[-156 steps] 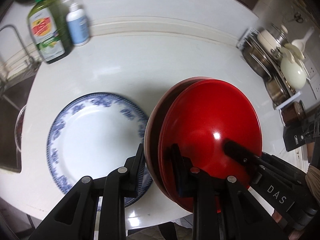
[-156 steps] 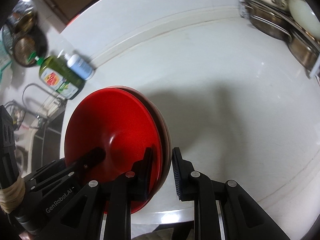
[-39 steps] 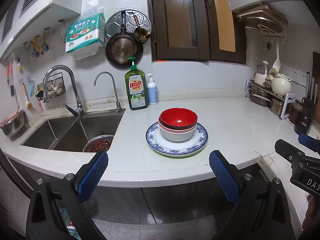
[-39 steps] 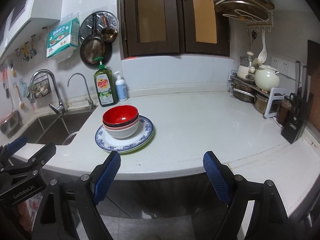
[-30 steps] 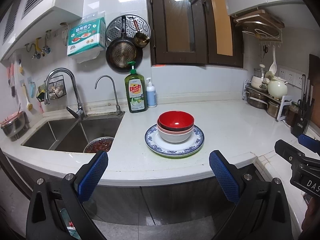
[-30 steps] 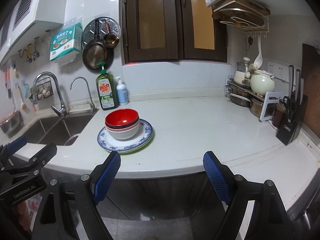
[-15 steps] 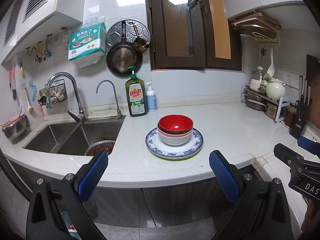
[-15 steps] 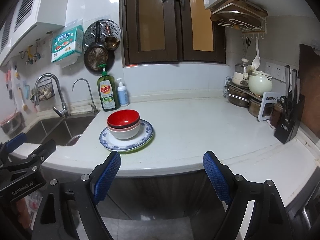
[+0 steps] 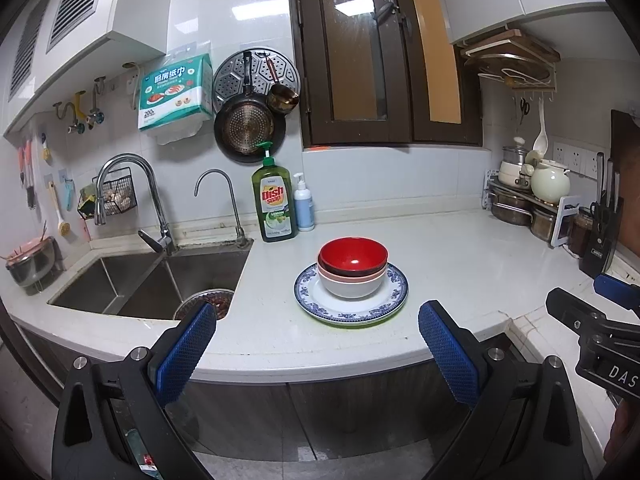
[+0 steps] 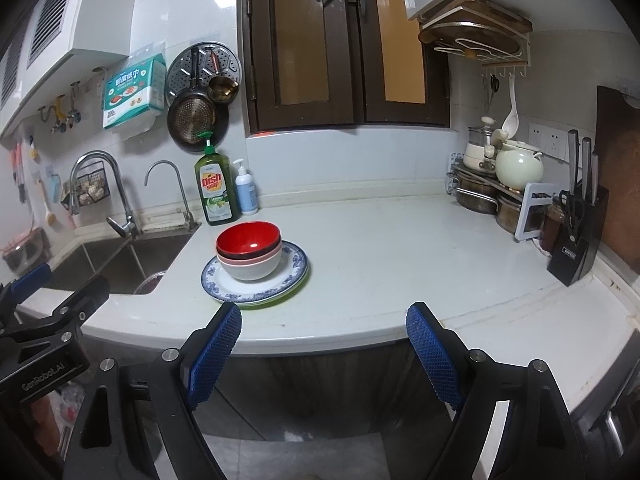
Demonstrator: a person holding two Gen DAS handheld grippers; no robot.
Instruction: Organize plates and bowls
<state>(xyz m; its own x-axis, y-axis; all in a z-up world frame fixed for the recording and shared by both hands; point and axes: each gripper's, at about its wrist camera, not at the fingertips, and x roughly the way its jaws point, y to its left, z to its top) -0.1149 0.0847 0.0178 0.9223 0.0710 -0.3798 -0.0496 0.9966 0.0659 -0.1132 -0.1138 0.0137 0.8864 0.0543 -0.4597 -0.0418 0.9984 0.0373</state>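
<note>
The nested bowls [image 9: 353, 269], red one uppermost, sit on the blue-rimmed plate [image 9: 394, 295] near the countertop [image 9: 460, 264] edge, beside the sink [image 9: 132, 280]; both the left gripper [image 9: 320, 344] and right gripper [image 10: 324, 344] hang spread wide, holding nothing, well short of the counter. The stack looks rigid, glossy, breakable and likely slippery; a rim pinch seems safest.

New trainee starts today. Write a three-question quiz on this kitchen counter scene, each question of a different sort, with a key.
1. True or false: the red bowl sits at the top of the bowl stack.
2. What does the bowl stack rest on? A) the sink B) the blue-patterned plate C) the bare counter
3. Fill in: the left gripper and the right gripper are both ____, holding nothing.

Key: 1 true; 2 B; 3 open.
</note>
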